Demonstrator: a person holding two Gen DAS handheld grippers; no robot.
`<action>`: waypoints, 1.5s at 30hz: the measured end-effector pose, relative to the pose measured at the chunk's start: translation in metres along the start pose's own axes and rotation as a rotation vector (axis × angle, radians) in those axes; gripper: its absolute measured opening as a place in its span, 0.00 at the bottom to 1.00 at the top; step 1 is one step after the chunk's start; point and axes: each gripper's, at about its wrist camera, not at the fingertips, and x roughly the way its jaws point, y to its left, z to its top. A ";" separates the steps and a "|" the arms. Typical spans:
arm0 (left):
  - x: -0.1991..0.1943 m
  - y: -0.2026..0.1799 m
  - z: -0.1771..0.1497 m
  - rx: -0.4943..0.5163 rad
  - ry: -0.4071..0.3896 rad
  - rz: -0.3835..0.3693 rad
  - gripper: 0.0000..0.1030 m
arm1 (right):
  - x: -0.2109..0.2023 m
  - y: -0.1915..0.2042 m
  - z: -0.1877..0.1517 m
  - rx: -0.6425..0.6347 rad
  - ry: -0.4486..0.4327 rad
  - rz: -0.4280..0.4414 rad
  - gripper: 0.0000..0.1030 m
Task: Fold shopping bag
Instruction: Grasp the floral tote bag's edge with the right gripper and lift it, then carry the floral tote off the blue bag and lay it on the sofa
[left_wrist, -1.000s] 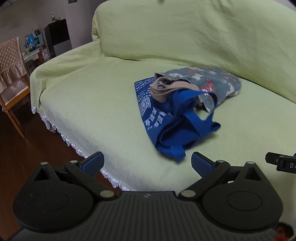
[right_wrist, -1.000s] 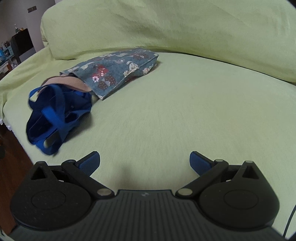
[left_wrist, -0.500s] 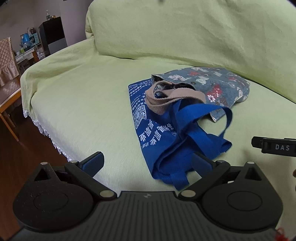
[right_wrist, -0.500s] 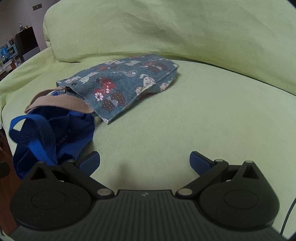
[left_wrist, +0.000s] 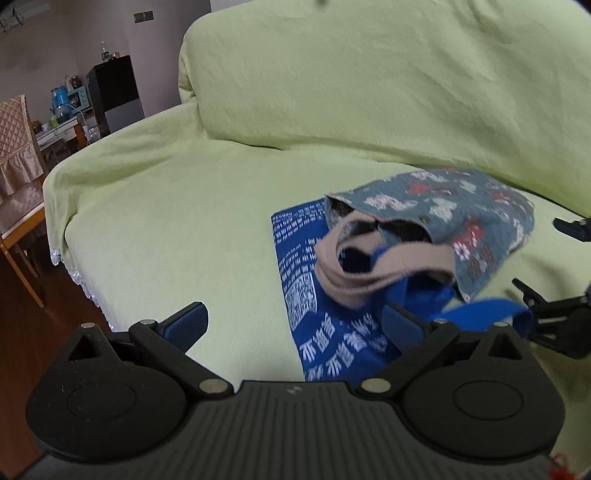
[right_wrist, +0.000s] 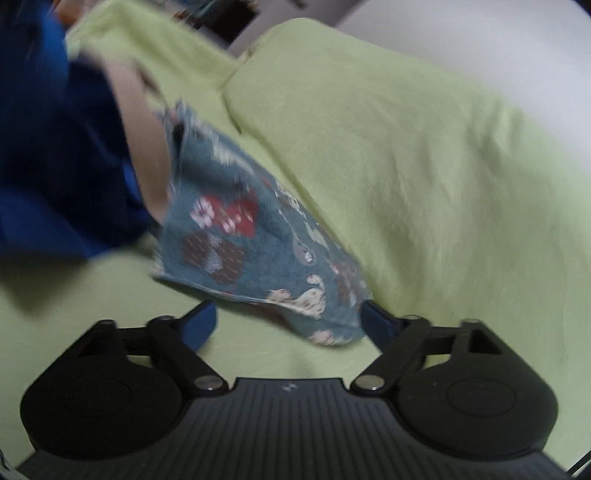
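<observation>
Green-covered sofa holds patterned bag overlapping blue bag; both jaws wide.

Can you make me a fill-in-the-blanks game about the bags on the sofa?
1. The patterned bag lies partly on top of the ____ bag.
2. The sofa cover is light ____.
3. The patterned bag's strap is ____ in colour.
4. The left gripper has its jaws ____.

Missing words: blue; green; beige; open
</observation>
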 end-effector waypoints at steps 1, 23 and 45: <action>0.002 -0.001 0.001 -0.001 -0.001 0.000 0.98 | 0.010 0.001 -0.001 -0.037 0.001 -0.008 0.75; -0.078 0.003 -0.023 -0.013 -0.037 -0.085 0.98 | -0.091 -0.105 0.058 0.454 -0.016 0.148 0.06; -0.138 -0.176 -0.079 0.263 -0.014 -0.552 0.98 | -0.332 -0.193 -0.023 1.017 0.075 -0.061 0.05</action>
